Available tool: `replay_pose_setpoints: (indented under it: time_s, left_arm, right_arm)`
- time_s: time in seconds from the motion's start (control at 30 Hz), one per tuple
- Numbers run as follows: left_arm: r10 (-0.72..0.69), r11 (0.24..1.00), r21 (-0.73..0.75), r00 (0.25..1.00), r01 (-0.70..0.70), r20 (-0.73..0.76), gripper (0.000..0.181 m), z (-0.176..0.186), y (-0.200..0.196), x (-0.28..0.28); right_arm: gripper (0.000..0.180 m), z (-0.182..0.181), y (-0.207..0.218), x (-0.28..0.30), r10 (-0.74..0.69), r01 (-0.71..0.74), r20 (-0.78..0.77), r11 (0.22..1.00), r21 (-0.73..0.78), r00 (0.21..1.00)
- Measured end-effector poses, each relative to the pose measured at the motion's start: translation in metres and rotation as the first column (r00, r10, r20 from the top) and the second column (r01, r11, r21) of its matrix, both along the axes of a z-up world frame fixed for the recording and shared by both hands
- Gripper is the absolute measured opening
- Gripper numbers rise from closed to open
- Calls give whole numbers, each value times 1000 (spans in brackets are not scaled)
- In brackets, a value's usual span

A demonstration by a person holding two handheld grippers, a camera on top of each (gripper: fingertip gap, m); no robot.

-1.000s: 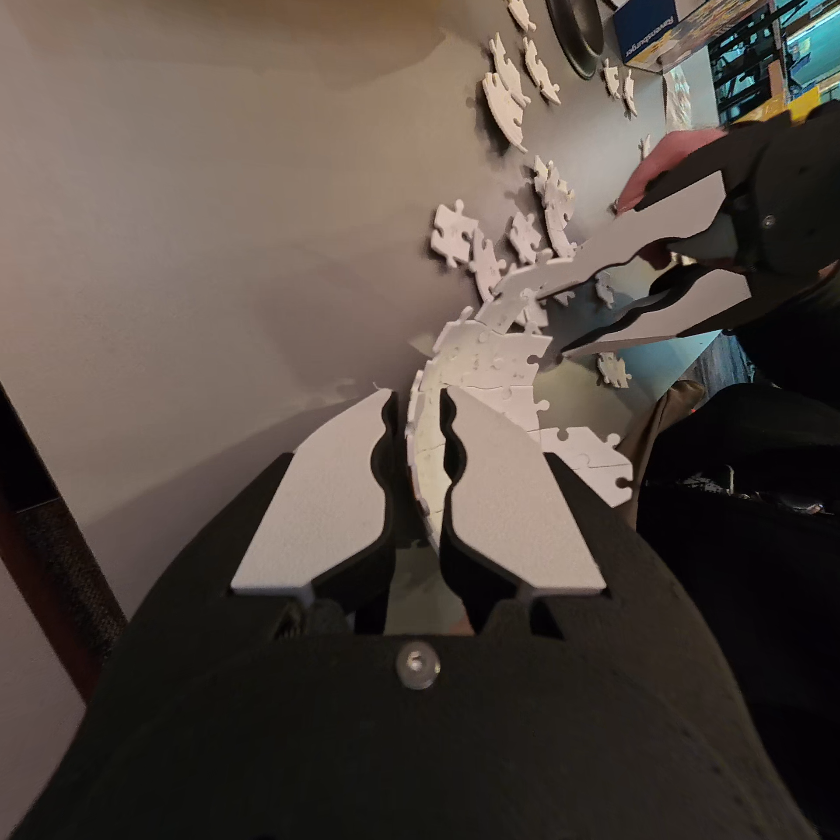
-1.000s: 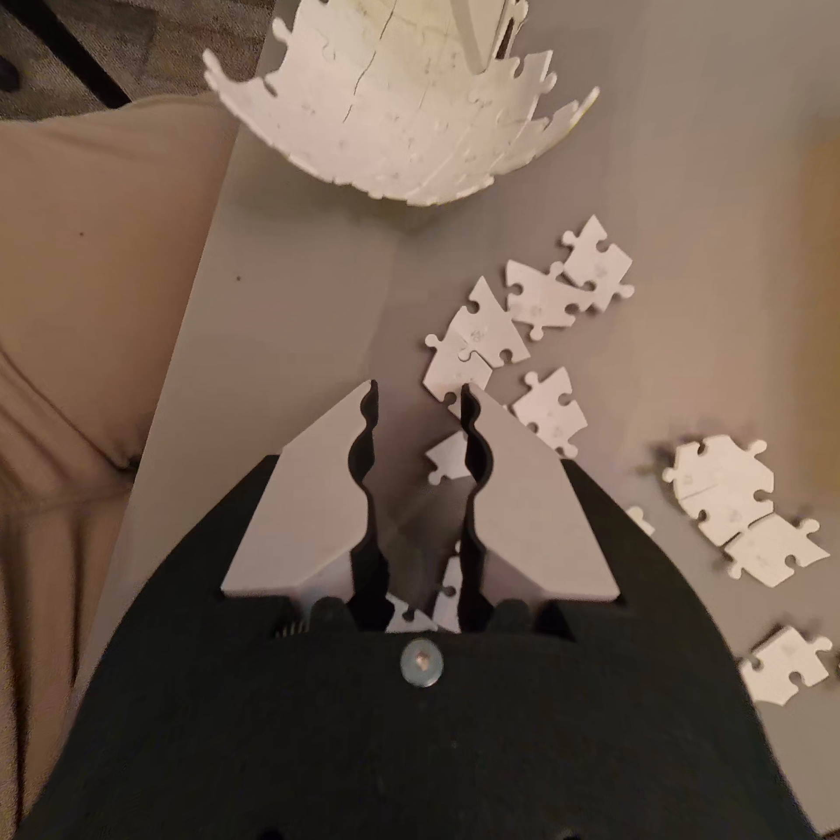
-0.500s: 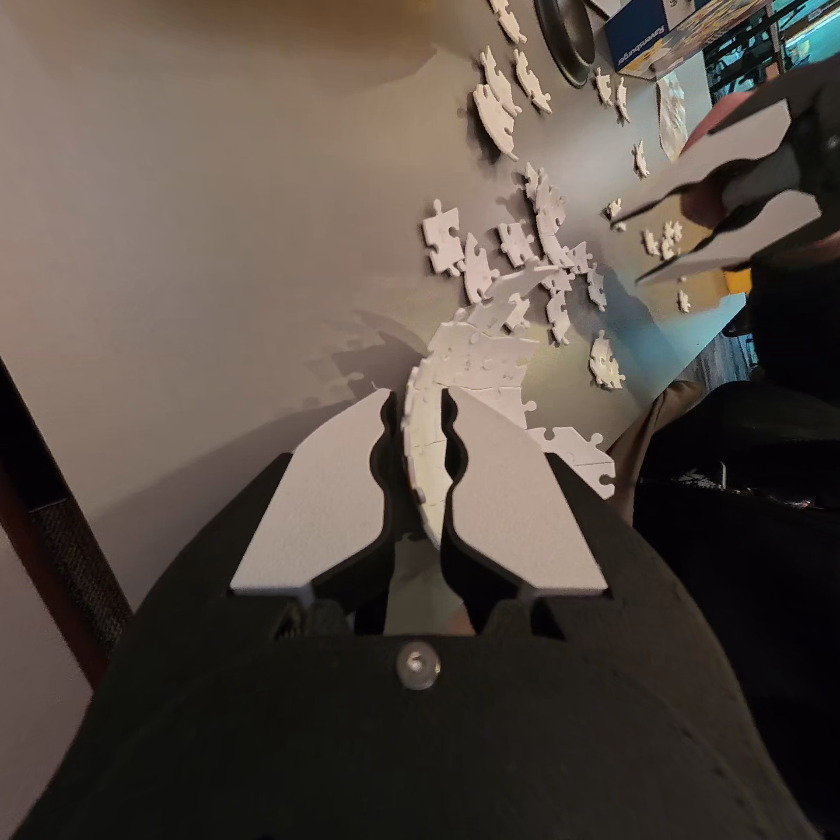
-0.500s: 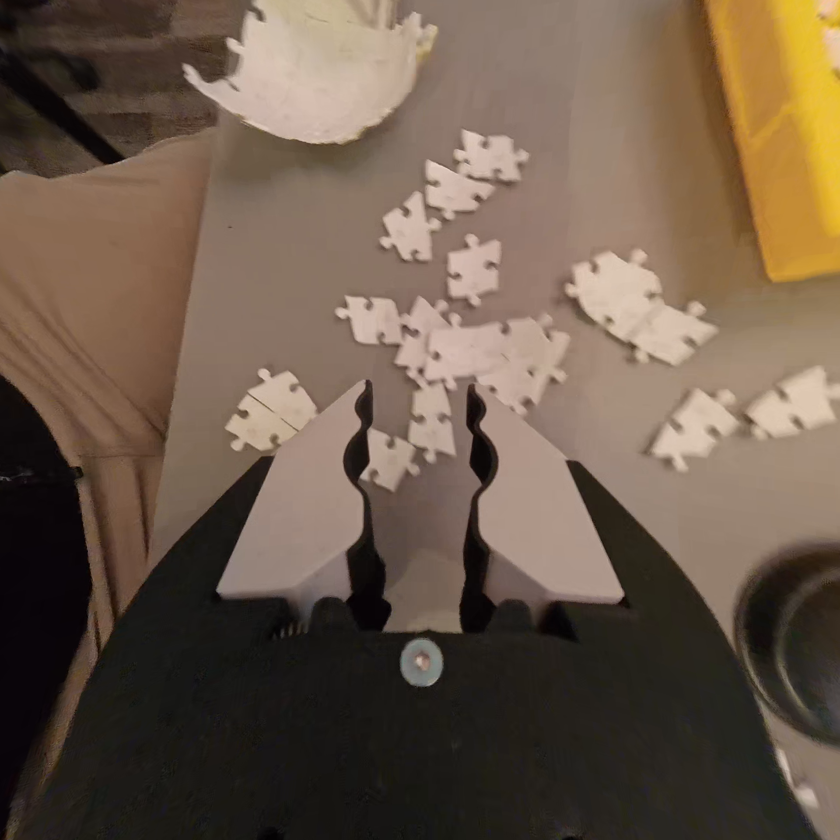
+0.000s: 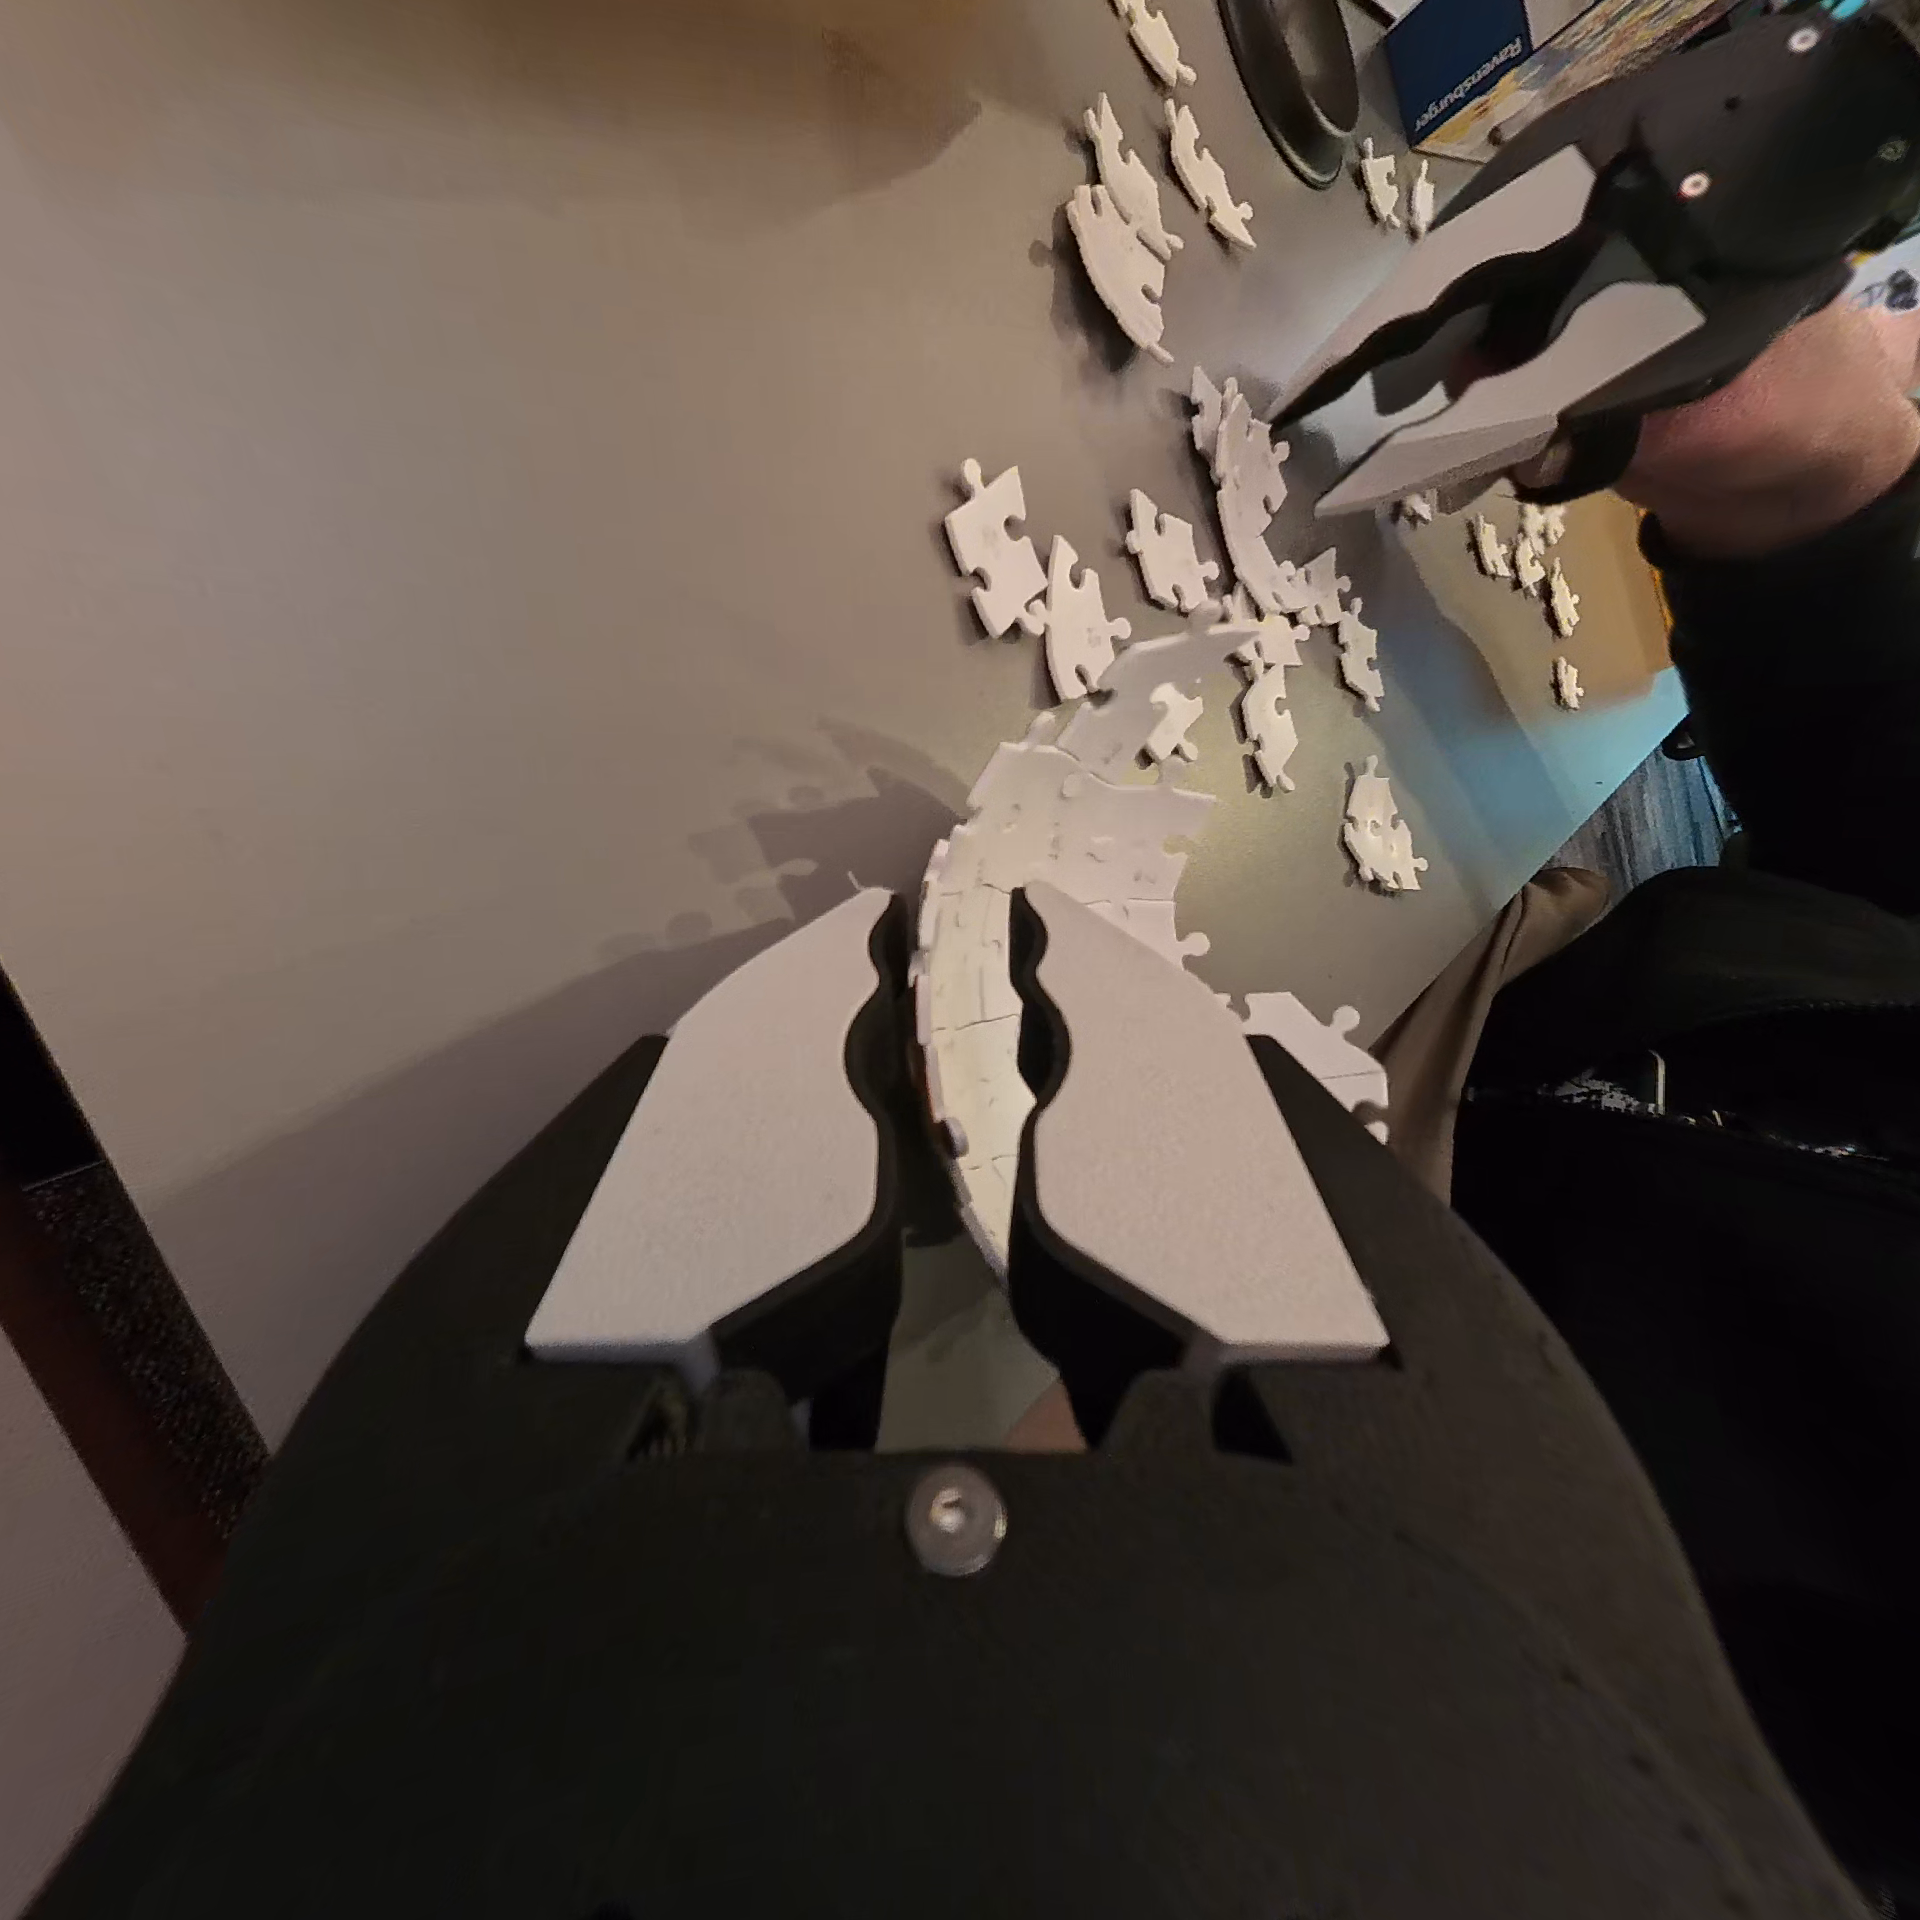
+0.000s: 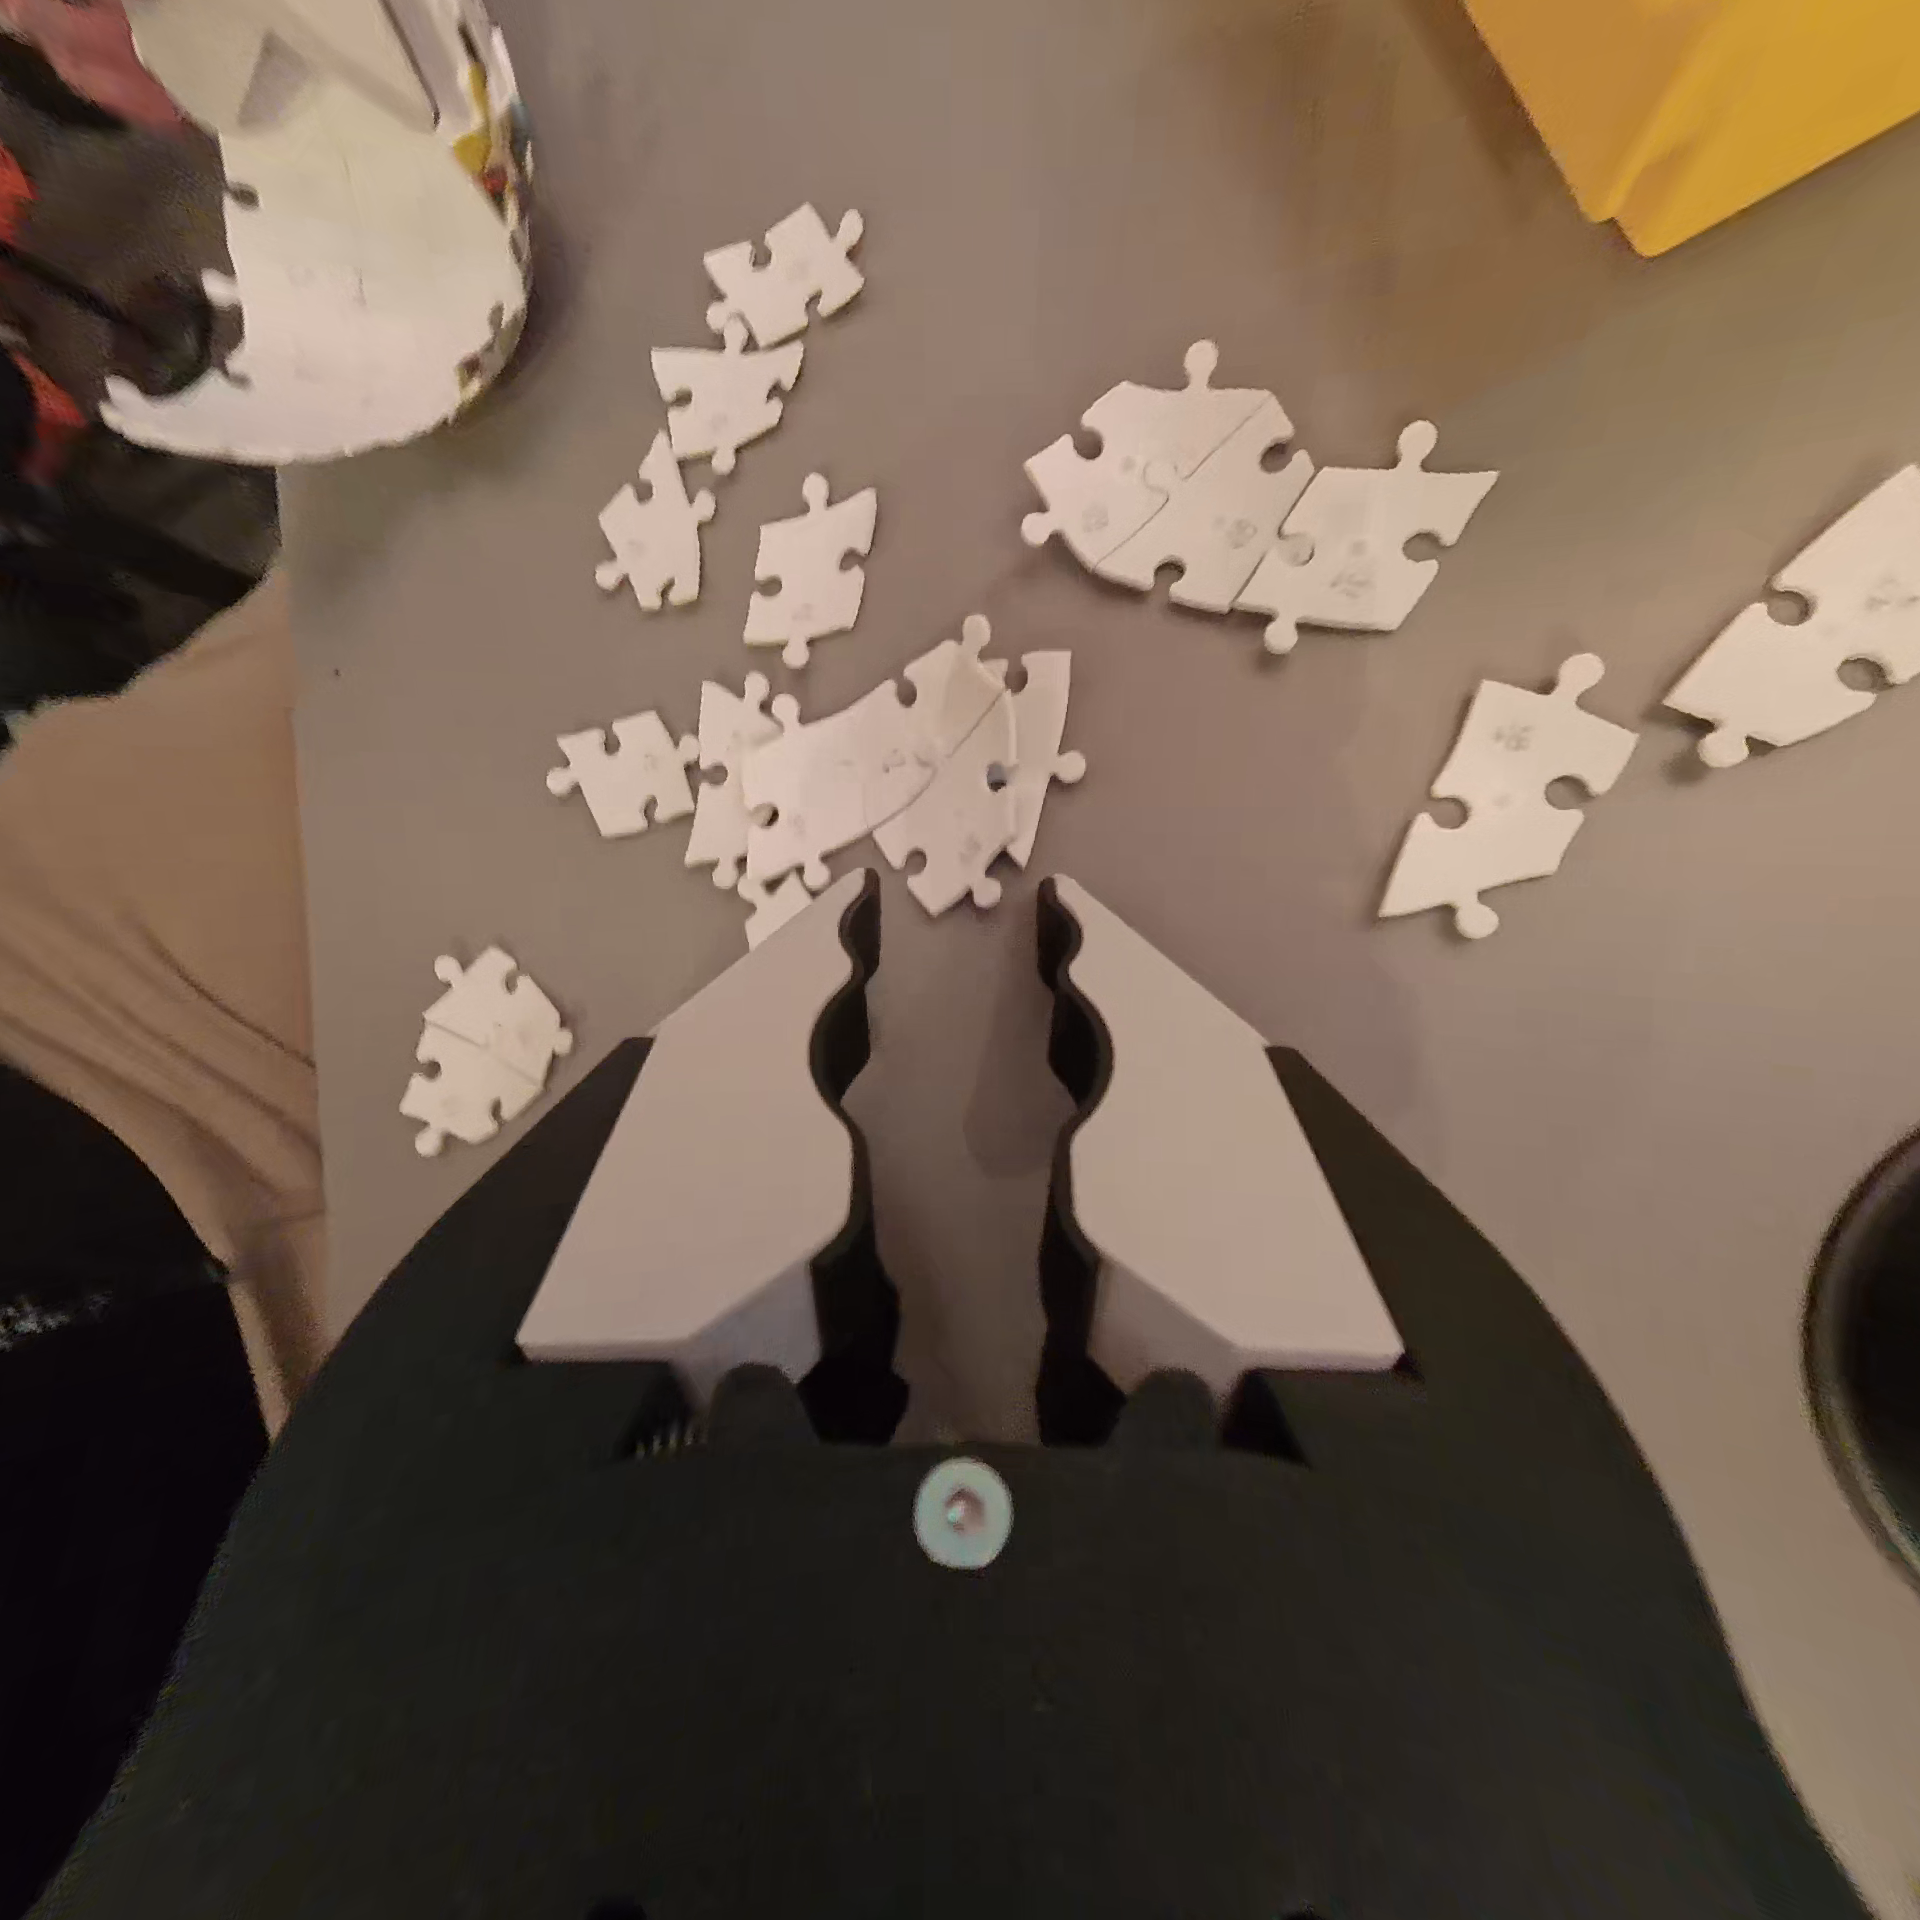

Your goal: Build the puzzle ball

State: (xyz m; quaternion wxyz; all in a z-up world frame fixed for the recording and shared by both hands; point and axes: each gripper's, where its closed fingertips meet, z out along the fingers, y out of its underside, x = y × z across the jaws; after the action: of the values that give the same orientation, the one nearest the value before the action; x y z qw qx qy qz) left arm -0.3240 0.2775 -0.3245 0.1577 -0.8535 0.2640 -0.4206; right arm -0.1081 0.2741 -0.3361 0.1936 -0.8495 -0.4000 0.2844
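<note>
- White curved puzzle shell [image 5: 1023, 862], partly built, stood on its edge above the grey table [image 5: 416, 520], its rim pinched between the fingers of the left gripper [image 5: 954, 909].
- The right gripper [image 6: 956, 894] hovered with fingers spread, empty, just short of a heap of loose white pieces [image 6: 883, 769].
- A yellow box [image 6: 1683, 104] sat at the far corner.

Grey matte surface [image 6: 1195, 208] fills most of both views. Warm, dim light falls on it, with a yellowish glow at the far edge in the left wrist view and a cooler bluish patch [image 5: 1621, 717] near the front edge. A dark brown strip [image 5: 94, 1247] borders the surface at left. Striped grey flooring [image 5: 1673, 821] shows past the front edge. Blue box [image 5: 1475, 73] and yellow box [image 6: 1704, 94] stand at the surface's far side.
</note>
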Motion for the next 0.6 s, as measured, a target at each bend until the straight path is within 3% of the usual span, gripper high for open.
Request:
replay_pose_setpoints:
  time_s: [0.23,0.6]
  left_arm:
    - [-4,1000,-11,1000,5,4,18,-3,0,0]
    - [1,1000,-6,1000,-1,13,18,1,0,-5]
  right_arm:
    - [5,-3,0,-14,-51,45,-61,995,-92,997]
    - [0,14,-5,-23,-86,60,-214,990,-128,973]
